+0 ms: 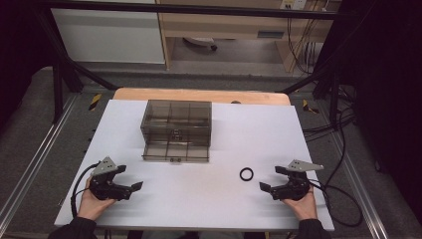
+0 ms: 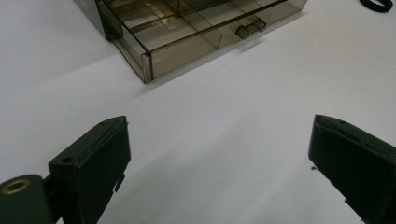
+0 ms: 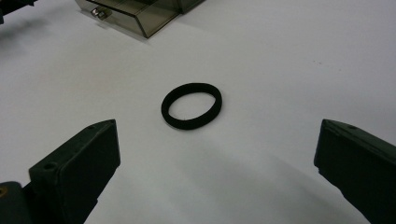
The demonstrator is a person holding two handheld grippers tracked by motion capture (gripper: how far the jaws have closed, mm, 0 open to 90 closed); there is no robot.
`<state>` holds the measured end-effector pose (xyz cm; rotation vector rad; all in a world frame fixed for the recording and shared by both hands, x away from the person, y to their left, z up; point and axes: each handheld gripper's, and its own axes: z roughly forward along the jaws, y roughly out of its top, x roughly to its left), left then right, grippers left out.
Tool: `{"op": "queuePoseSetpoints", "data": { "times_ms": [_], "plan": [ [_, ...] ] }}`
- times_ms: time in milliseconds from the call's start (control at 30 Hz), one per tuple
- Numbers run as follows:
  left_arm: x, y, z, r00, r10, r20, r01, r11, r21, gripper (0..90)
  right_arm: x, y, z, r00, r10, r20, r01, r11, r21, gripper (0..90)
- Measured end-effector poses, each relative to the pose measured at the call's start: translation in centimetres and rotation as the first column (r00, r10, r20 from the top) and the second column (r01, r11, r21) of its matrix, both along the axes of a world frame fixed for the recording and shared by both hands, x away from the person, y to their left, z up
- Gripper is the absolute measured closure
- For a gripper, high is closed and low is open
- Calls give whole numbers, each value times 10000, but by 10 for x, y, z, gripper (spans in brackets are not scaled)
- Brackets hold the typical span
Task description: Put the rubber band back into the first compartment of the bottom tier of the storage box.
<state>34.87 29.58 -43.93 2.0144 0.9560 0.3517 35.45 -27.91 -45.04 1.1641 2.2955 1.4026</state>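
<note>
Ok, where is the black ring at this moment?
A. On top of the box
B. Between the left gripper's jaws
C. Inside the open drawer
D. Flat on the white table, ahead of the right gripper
D: the black ring lies flat on the white table, ahead of the right gripper, whose open jaws do not touch it.

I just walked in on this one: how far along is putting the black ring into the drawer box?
Done: the bottom drawer of the smoky box stands pulled out. In hand: nothing; the left gripper and right gripper are both open. Left: the black ring lies on the table, not yet picked up.
</note>
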Motion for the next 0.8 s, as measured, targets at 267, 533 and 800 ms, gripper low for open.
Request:
{"op": "queuePoseSetpoints", "data": {
  "times_ms": [267, 533, 800],
  "plan": [
    [-1, 0, -1, 10000, -30, -37, 30, 10000, -10, 54, 0, 0, 0, 10000, -58, -13, 58, 10000, 35, 11],
    [0, 2, -2, 9999, 53, -94, -54, 9999, -112, 55, 1, 2, 0, 9999, -104, -84, 104, 9999, 17, 13],
    [0, 3, -2, 9999, 124, -91, -125, 9998, -148, 55, 4, 11, 0, 9999, -81, -137, 80, 9999, -70, 13]
  ]
}}
